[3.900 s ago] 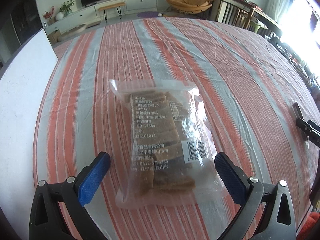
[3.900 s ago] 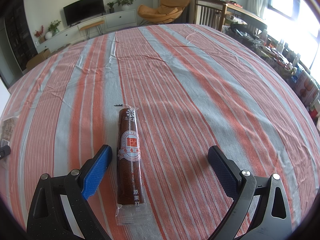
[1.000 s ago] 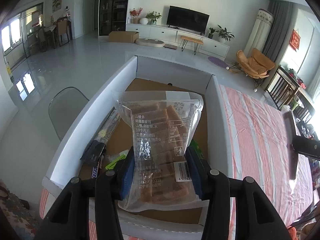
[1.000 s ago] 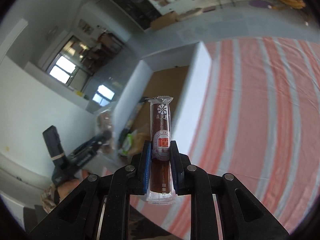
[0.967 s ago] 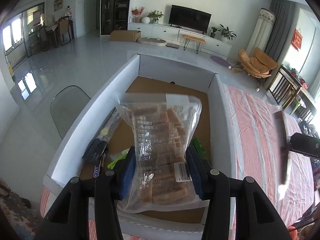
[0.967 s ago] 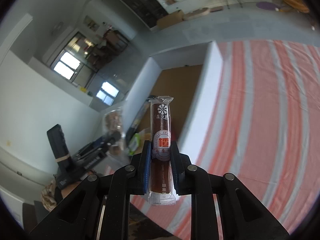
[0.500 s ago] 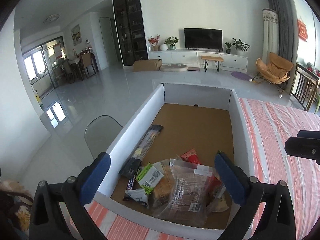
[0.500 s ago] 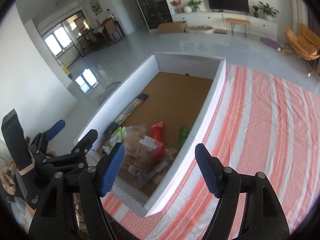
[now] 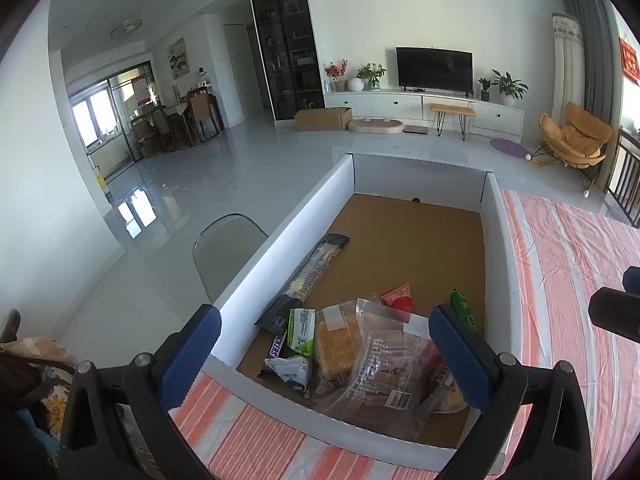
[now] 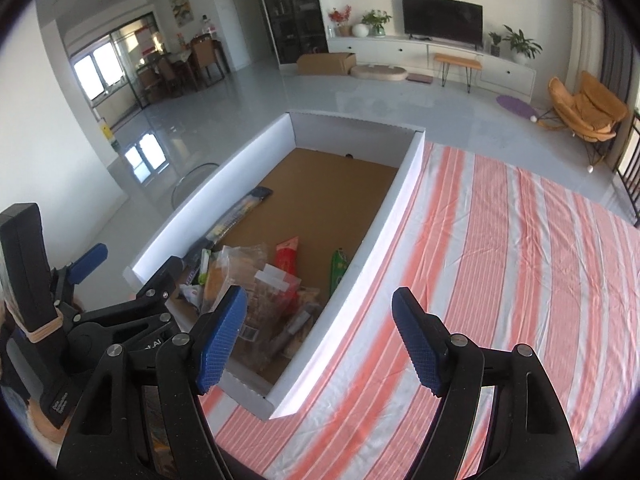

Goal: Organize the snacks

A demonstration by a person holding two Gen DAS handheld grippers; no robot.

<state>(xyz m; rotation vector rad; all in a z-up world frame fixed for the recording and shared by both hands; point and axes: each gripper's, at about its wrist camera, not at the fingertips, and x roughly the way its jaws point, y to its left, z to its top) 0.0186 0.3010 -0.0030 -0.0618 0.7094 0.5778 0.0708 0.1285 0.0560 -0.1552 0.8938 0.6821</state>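
A white cardboard box (image 9: pixel 288 240) with a brown floor stands at the table's left edge; it also shows in the right wrist view (image 10: pixel 392 204). Several snacks lie piled at its near end, with the clear bag of brown bars (image 9: pixel 384 368) on top, also seen in the right wrist view (image 10: pixel 264 308). My left gripper (image 9: pixel 324 356) is open and empty above the box's near end. My right gripper (image 10: pixel 320 340) is open and empty over the box's near right corner. The left gripper's body (image 10: pixel 80 312) shows at the left of the right wrist view.
A long dark packet (image 9: pixel 308 276) lies along the box's left wall. A red packet (image 9: pixel 398 296) and a green packet (image 9: pixel 462 312) lie near the pile. The striped tablecloth (image 10: pixel 520 248) spreads to the right. A chair (image 9: pixel 224 244) stands left of the box.
Both grippers opened: the bag of bars and the brown stick snack were let go into the box about a second ago. Since half a second ago, little has moved.
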